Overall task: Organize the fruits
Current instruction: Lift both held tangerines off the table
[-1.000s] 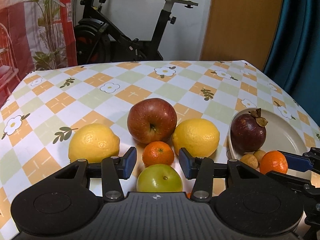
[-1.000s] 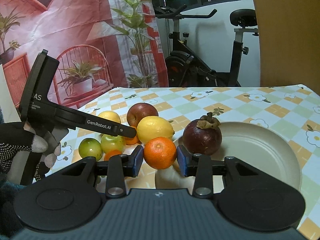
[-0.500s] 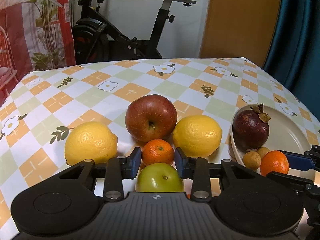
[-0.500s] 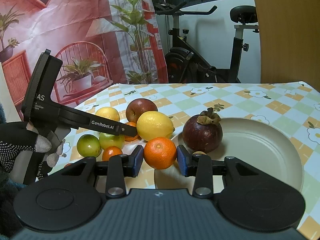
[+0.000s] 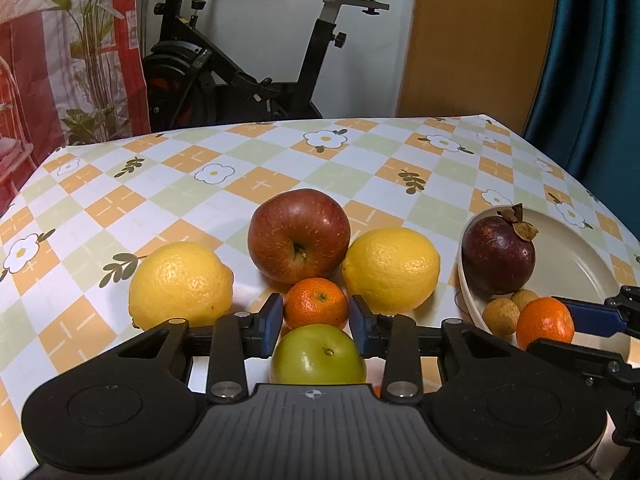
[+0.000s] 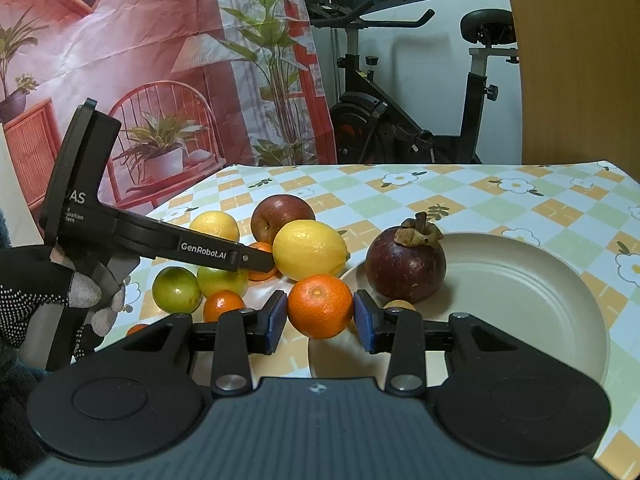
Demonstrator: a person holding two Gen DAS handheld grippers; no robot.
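Each gripper's fingers [image 5: 272, 322] flank a small orange [image 5: 316, 303].

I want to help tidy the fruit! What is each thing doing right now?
Left hand-held gripper: shut on a small orange.
Small orange: pinched, among the pile.
Right hand-held gripper: shut on the other orange.
Other orange: held at the plate's edge.
Mangosteen: resting on the plate.
Plate: mostly bare.
Apple: on the tablecloth.

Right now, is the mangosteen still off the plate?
No: in the right wrist view the mangosteen sits on the plate, at its left side.
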